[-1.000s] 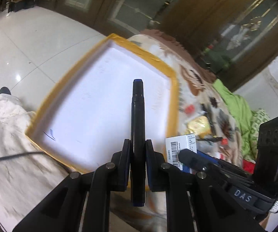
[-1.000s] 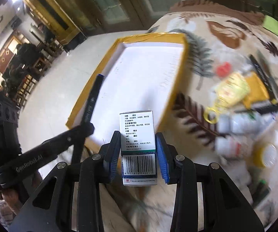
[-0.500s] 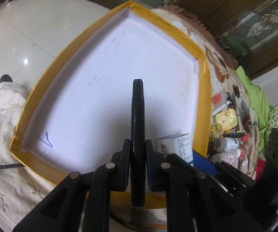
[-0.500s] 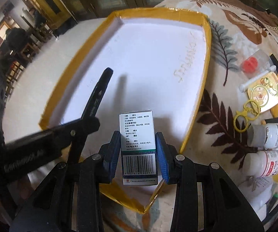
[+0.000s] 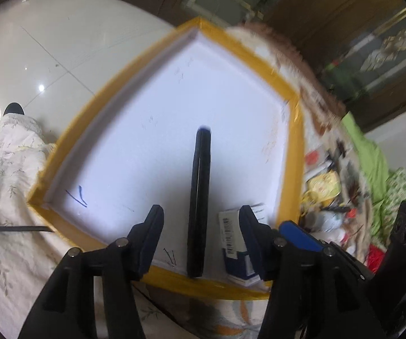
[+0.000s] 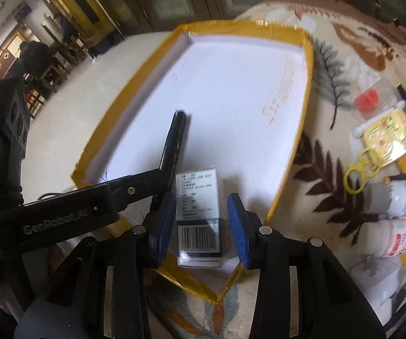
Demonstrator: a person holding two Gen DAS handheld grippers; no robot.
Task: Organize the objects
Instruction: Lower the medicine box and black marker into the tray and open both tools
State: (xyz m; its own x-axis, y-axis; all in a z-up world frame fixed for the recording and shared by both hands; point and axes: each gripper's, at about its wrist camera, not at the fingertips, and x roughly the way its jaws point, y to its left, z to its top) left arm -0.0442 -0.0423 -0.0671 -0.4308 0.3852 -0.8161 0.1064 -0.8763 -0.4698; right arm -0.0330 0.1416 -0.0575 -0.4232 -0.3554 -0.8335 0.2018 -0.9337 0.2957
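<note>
Resting in one tray (image 5: 293, 152): one pen (image 5: 200, 197), one box (image 6: 198, 214); both hand-held grippers (image 5: 201, 240) (image 6: 200, 226) released.

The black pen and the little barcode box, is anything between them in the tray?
No. In the right wrist view, only bare white tray floor separates the black pen from the barcode box.

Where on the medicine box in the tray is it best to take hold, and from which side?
Grip the medicine box across its two long sides, near mid-length, coming from above: it seems to lie flat, barcode face up, in the tray.
</note>
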